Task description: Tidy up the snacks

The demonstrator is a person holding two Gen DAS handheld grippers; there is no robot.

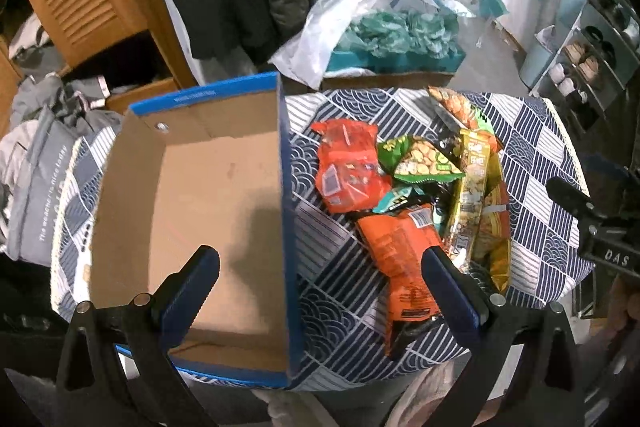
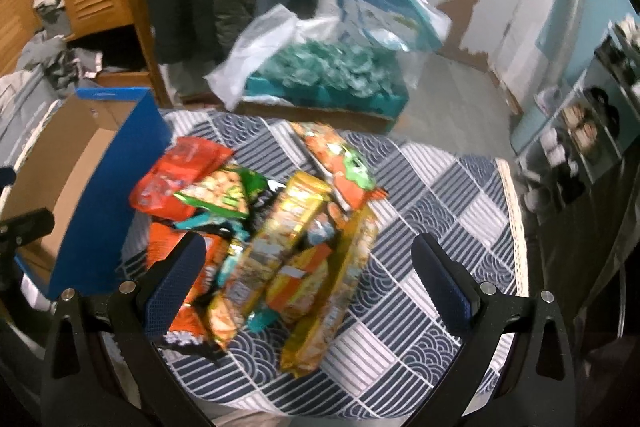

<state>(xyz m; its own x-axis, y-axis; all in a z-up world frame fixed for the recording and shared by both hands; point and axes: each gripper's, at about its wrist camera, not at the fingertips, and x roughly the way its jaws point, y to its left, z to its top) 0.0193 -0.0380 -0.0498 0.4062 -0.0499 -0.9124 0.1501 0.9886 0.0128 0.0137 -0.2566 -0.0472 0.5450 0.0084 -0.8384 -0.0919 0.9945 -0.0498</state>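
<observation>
On the patterned surface [image 1: 540,155], toward the right of the left wrist view, the snack pile [image 1: 420,195] sits in a loose heap just beside the cardboard box [image 1: 208,187], so by my read the sorting hasn't really started. That box fills the left half of the frame and I can't spot a single packet in it, just bare brown bottom. My left hand-held gripper [image 1: 320,287] hangs spread wide with nothing in it, straddling the box's blue wall, and the right hand-held gripper [image 2: 308,263] is spread and empty too, low over the near end of the pile with an orange packet [image 2: 180,267] by its left finger.
</observation>
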